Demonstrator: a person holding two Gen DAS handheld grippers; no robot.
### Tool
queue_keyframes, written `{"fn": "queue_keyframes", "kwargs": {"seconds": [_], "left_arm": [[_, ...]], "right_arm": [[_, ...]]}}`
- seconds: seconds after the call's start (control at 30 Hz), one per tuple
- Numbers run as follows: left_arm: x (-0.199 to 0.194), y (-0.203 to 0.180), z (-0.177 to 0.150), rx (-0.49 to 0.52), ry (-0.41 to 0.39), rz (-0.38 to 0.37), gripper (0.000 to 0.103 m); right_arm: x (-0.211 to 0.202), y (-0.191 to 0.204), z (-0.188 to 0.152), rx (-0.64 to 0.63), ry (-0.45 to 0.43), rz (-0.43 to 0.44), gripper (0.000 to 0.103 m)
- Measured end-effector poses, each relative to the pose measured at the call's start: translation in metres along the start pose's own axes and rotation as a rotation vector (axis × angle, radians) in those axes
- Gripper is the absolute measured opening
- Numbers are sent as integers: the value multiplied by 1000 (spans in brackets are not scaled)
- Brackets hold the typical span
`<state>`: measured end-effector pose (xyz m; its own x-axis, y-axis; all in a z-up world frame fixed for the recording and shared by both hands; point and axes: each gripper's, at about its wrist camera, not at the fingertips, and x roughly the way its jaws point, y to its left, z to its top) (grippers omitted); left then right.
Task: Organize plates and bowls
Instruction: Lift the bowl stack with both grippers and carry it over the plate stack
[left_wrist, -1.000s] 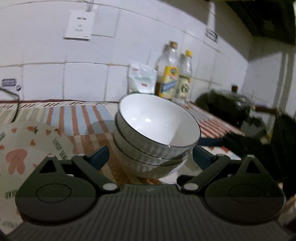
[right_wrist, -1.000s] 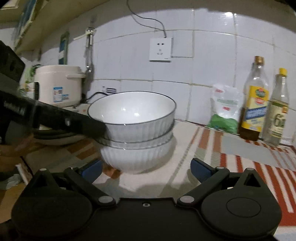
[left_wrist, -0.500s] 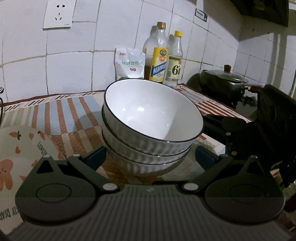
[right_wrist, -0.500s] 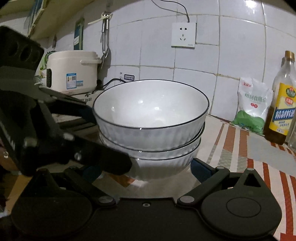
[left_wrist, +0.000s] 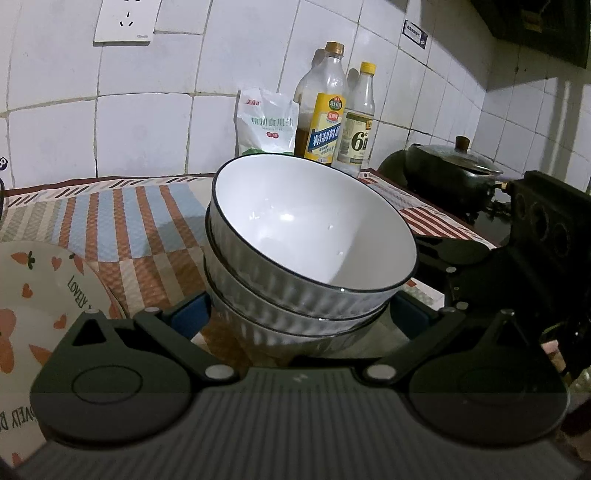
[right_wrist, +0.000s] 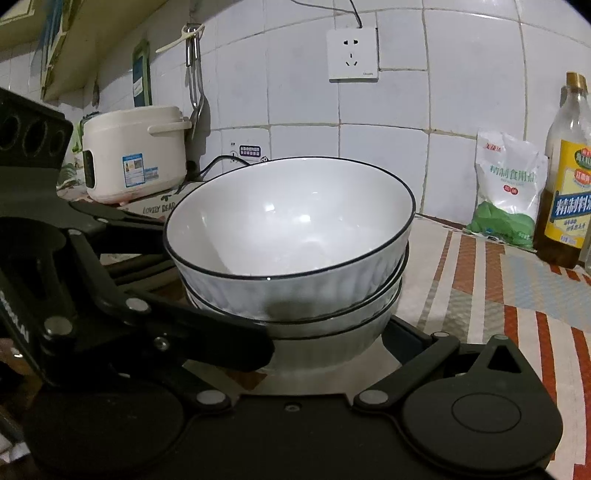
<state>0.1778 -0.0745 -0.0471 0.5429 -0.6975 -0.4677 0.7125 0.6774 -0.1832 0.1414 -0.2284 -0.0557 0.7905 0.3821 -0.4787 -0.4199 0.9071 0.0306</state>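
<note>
Bowl stack (left_wrist: 310, 254) fills the gap betw. both grippers' fingers; left gripper (left_wrist: 301, 317) and right gripper (right_wrist: 325, 350) crowd its two sides. Cartoon plate (left_wrist: 33, 295) blocks the left. Salt bag (left_wrist: 266, 123), oil bottle (left_wrist: 325, 110), vinegar bottle (left_wrist: 357, 122) line the counter's back edge. Striped cloth (left_wrist: 122, 221) betw. stack and wall lies open.

Striped cloth (left_wrist: 122, 229) covers counter; bowl stack (left_wrist: 310, 258), bottles (left_wrist: 325, 122) on it.

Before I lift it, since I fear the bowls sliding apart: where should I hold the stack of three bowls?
Take the stack of bowls low, at the bottom bowl, from two opposite sides. Its ribbed wall narrows toward the base and carries the two nested above, so the left tongs and right tongs probably hold best there.
</note>
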Motion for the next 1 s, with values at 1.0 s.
{"fn": "queue_keyframes", "kwargs": {"seconds": [1.0], "left_arm": [[-20,-18,-4,62,-13,27,103]], "right_arm": [[-20,18,-13,51,-88,-19,103]]}}
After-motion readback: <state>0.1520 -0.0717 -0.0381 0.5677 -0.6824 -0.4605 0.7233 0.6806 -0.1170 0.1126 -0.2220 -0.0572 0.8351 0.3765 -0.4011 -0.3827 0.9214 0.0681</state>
